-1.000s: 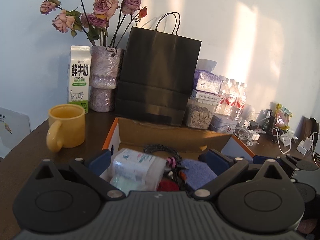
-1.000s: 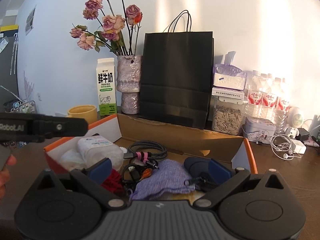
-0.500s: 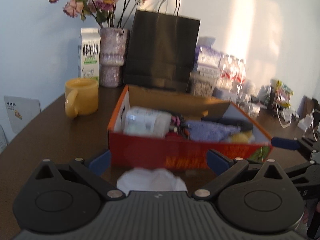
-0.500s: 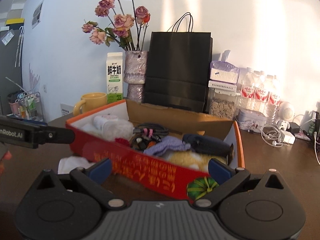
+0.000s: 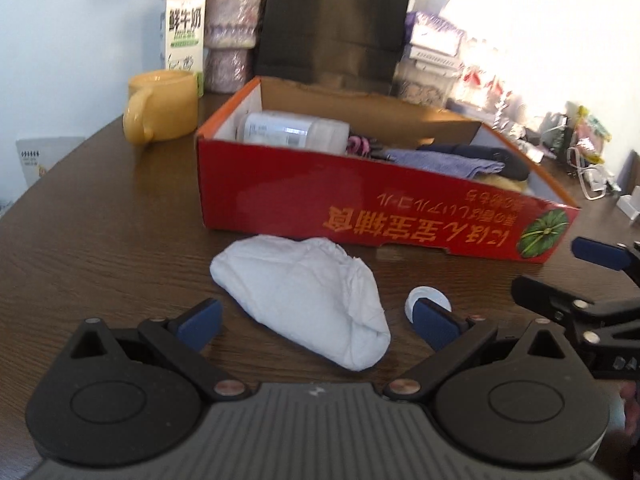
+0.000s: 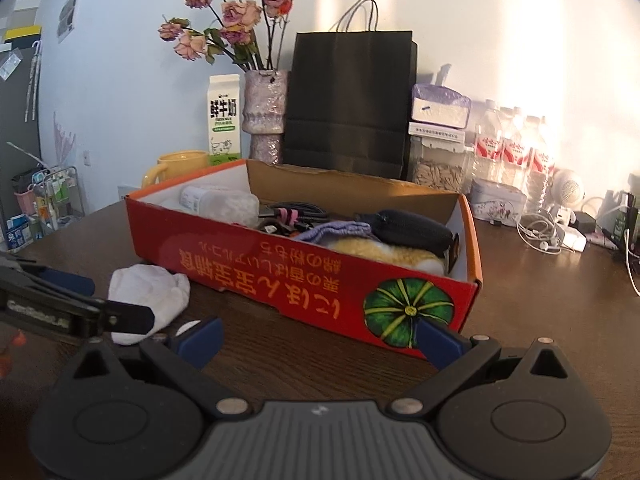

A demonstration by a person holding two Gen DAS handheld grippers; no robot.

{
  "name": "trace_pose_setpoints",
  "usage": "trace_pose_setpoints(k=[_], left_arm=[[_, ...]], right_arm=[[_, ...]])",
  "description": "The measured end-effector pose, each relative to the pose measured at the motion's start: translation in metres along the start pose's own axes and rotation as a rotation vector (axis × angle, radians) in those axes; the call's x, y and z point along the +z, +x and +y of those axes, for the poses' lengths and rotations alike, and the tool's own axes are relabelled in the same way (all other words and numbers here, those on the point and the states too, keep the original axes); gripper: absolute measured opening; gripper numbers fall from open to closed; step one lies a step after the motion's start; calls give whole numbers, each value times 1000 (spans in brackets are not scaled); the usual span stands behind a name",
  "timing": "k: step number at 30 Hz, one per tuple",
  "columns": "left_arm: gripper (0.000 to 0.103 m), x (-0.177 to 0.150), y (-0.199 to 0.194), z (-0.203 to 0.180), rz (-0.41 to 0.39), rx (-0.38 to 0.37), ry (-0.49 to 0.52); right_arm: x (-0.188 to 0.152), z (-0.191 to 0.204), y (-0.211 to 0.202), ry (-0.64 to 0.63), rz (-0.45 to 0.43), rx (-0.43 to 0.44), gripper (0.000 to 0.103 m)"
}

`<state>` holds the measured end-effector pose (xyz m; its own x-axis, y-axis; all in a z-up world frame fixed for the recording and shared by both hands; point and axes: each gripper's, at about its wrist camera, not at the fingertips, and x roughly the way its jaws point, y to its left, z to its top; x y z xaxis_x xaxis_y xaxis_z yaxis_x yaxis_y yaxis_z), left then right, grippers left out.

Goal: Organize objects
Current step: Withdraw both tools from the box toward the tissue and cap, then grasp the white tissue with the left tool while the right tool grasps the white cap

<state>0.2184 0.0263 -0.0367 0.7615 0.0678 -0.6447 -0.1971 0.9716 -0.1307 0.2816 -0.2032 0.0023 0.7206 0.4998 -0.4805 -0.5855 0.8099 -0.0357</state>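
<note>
A crumpled white cloth lies on the brown table in front of a red cardboard box. My left gripper is open, its fingers on either side of the cloth's near end. Beside its right fingertip lies a small white disc. The box holds a white plastic bottle, a purple cloth, a dark pouch, cables and something yellow and furry. My right gripper is open and empty, facing the box front. The white cloth shows at its left.
A yellow mug, a milk carton, a vase of dried roses and a black paper bag stand behind the box. Water bottles, a tin and tangled earphone cables crowd the back right.
Both grippers have pulled back from over the box to the near side of the table. The white cloth and disc have come into view in front of the box. Both stayed open.
</note>
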Motion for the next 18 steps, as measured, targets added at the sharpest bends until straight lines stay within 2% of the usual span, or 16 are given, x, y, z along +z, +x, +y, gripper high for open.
trace_pose_setpoints(k=[4, 8, 13, 18], left_arm=[[103, 3, 13, -8, -9, 47, 21], [103, 5, 24, -18, -14, 135, 64], [103, 5, 23, -14, -19, 123, 56], [93, 4, 18, -11, -32, 123, 61]], right_arm=[[-2, -4, 1, 16, 0, -1, 103], [-4, -2, 4, 10, 7, 2, 103], [-5, -2, 5, 8, 9, 4, 103], [-5, 0, 6, 4, 16, 4, 103]])
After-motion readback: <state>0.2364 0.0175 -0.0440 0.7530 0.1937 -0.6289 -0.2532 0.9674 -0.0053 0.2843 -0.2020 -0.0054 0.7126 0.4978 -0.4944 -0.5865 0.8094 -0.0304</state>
